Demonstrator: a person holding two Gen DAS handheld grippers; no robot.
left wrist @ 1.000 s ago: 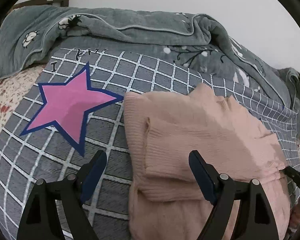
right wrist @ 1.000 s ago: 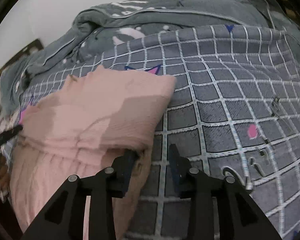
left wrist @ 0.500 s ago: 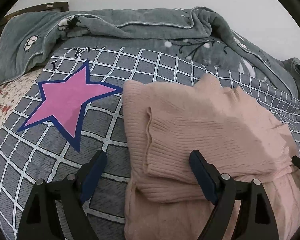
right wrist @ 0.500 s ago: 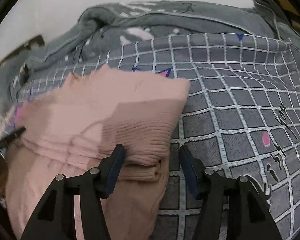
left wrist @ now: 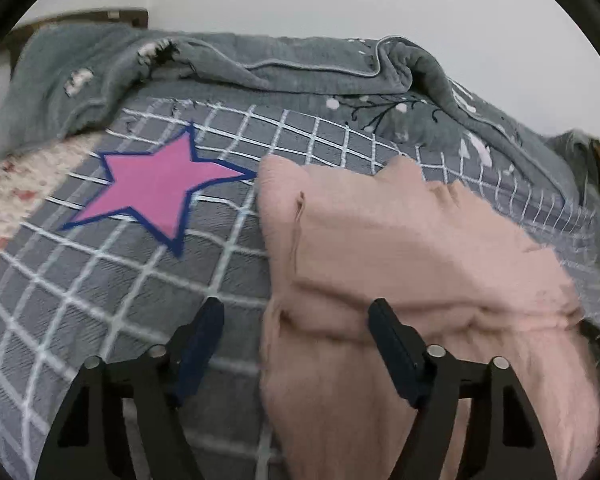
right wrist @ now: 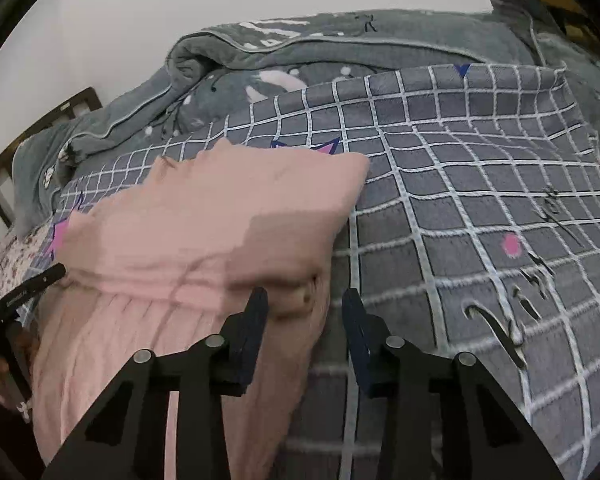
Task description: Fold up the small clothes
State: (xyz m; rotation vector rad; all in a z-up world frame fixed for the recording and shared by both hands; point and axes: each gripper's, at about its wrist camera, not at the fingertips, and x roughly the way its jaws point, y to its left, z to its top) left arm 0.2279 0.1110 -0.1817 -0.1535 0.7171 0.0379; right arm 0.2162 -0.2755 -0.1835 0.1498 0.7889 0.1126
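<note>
Left gripper jaws apart, straddling the near left edge of the pink sweater. Right gripper jaws apart at its right edge. Sweater lies folded on the checked bed cover; grey blanket bunched behind.

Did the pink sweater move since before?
No. The pink sweater has stayed put: its top left corner still touches the pink star's right tip on the checked blanket.

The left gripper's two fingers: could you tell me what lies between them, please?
In the left wrist view, the left gripper is open, and the sweater's left edge lies between its fingers, over the checked blanket.
</note>
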